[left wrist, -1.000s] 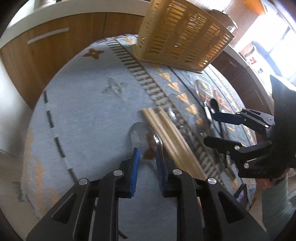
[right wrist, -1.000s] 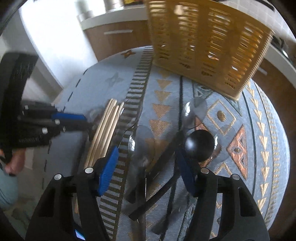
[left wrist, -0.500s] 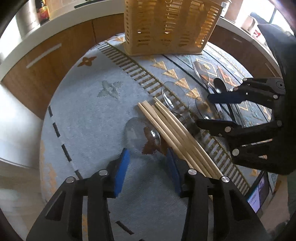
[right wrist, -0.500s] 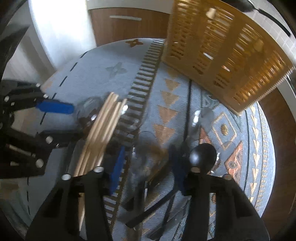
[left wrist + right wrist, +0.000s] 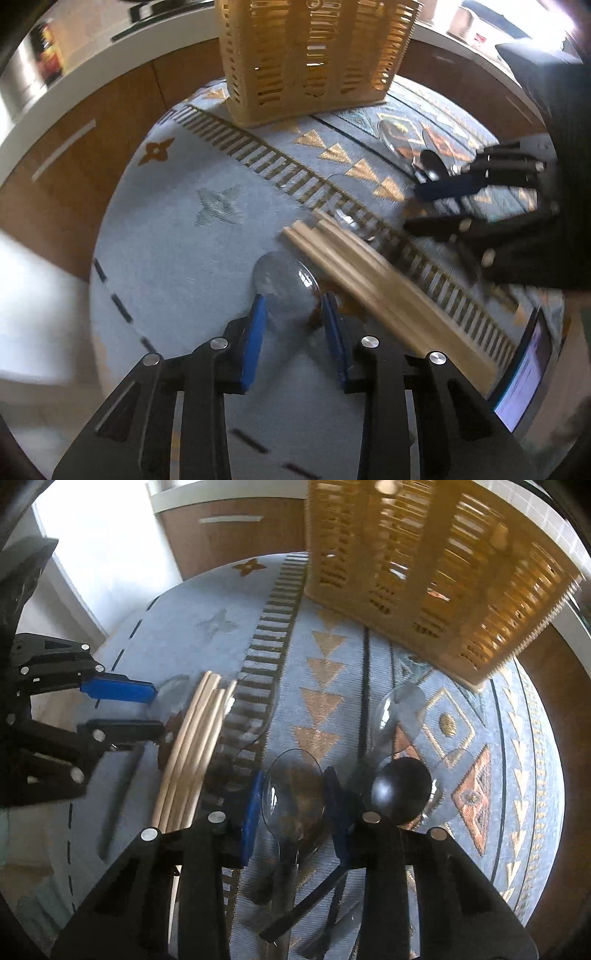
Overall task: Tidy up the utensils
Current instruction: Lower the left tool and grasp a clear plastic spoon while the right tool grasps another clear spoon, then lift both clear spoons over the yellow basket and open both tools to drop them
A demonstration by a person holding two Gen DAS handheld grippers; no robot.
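Both grippers have just been closing — the left gripper [image 5: 291, 308] astride one clear spoon [image 5: 286, 286], the right gripper [image 5: 293, 794] astride another clear spoon [image 5: 293, 790] — fingers narrow, grip uncertain.

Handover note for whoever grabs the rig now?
Left gripper: jaws just closing around a clear plastic spoon bowl; contact unclear.
Right gripper: also closing around another clear spoon, contact unclear.
On the patterned blue cloth: wooden chopsticks bundle, black plastic spoon, more clear spoons.
Yellow slotted basket: stands behind them; contents not visible.
Left: all utensils in view to sort.
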